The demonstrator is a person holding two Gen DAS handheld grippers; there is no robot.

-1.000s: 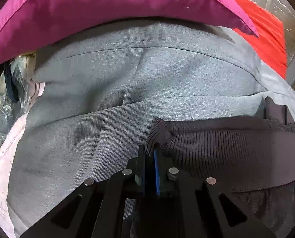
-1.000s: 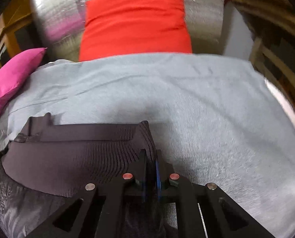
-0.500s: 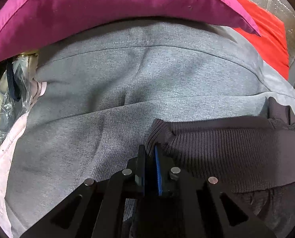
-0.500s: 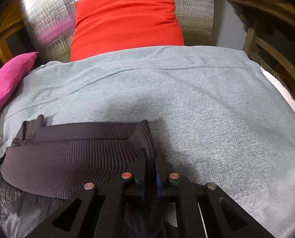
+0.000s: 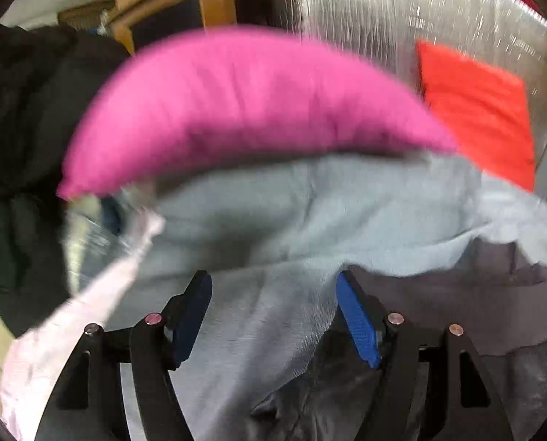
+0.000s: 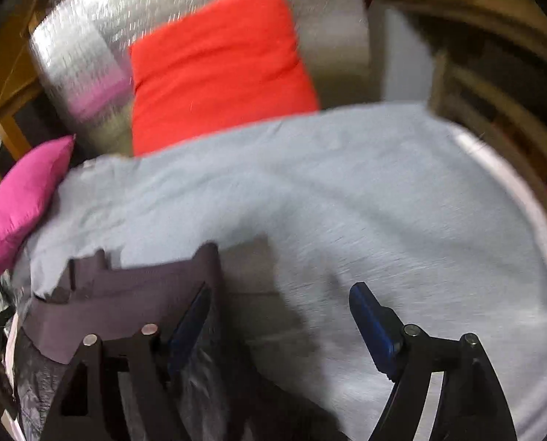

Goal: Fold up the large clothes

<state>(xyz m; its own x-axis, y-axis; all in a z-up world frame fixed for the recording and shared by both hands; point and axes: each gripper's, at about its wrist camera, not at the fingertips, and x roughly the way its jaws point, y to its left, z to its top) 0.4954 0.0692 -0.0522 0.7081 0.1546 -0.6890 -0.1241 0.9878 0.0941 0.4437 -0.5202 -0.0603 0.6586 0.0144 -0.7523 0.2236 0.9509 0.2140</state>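
Blur: both views smeared by motion, pink cushion (image 5: pixel 251 110) softest
Light: bright overhead, colours vivid
Glare: streaks on silver foil backing (image 5: pixel 402 11)
Shadow: dark patch on grey sheet (image 6: pixel 291 316)
Edges: fisheye bending, black corners

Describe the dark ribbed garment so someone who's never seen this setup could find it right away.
Start at the wide grey sheet spread below the red cushion and pink cushion. On its near edge lies the dark ribbed garment, beside the right tool. It is the only dark purplish-brown knit there, with a ribbed band along its top.
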